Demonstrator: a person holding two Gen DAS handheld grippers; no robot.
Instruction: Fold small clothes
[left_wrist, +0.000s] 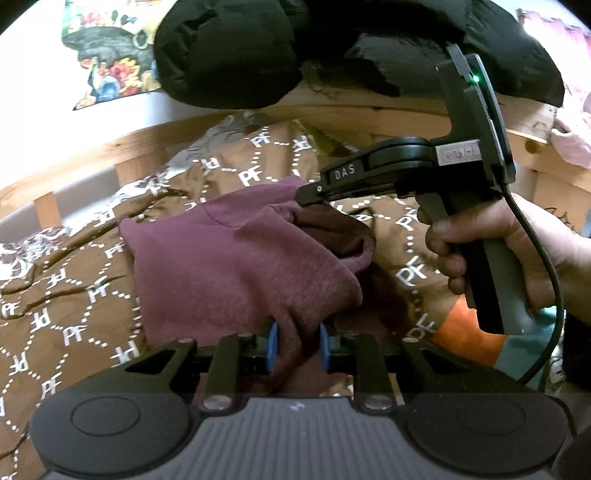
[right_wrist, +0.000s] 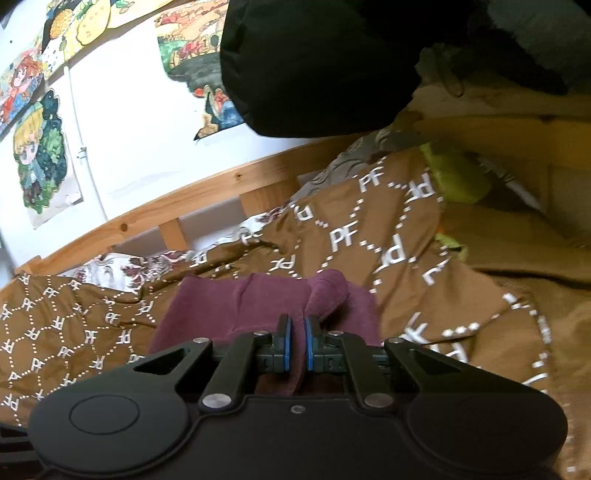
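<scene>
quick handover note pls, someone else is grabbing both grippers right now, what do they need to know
Left gripper: shut on the near edge of the maroon garment.
Right gripper: shut on another bunched edge of the same garment, on its far right side.
Garment lies on the brown PF-patterned blanket on the bed, partly lifted and rumpled.
Done: both edges gripped.
Left: make the fold, flatten it, release.

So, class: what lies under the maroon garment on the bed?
Under the maroon garment lies the brown blanket with white PF lettering, showing all around it. The left gripper and right gripper both pinch its cloth. Whatever lies directly beneath stays covered.
</scene>
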